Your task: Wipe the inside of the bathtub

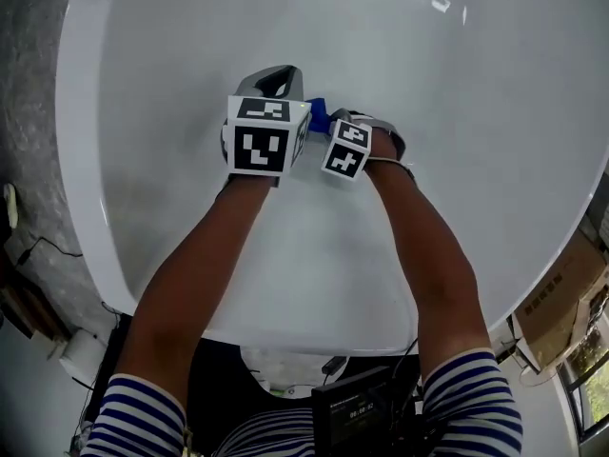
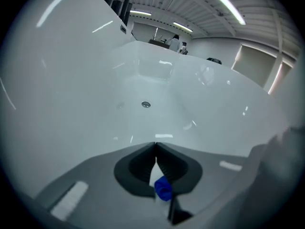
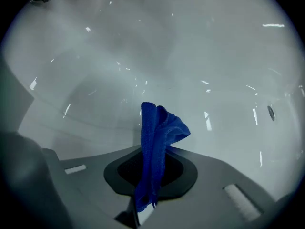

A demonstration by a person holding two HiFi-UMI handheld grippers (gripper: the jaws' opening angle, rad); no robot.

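since the right hand-held gripper (image 3: 153,151) pinches the blue cloth (image 3: 159,128) by one thin fold inside the bathtub (image 1: 190,246), hard rubbing on the smooth wall may pull it loose. the left hand-held gripper (image 2: 156,146), jaws closed together, is just beside and might bump it.

We log a grey speckled floor (image 1: 27,103) carrying the white bathtub (image 1: 476,112). Its glossy basin curves down to a small round drain (image 2: 146,104). A cardboard box (image 1: 561,293) sits beside the tub's right rim, and a thin black cable (image 1: 48,246) lies at the left.
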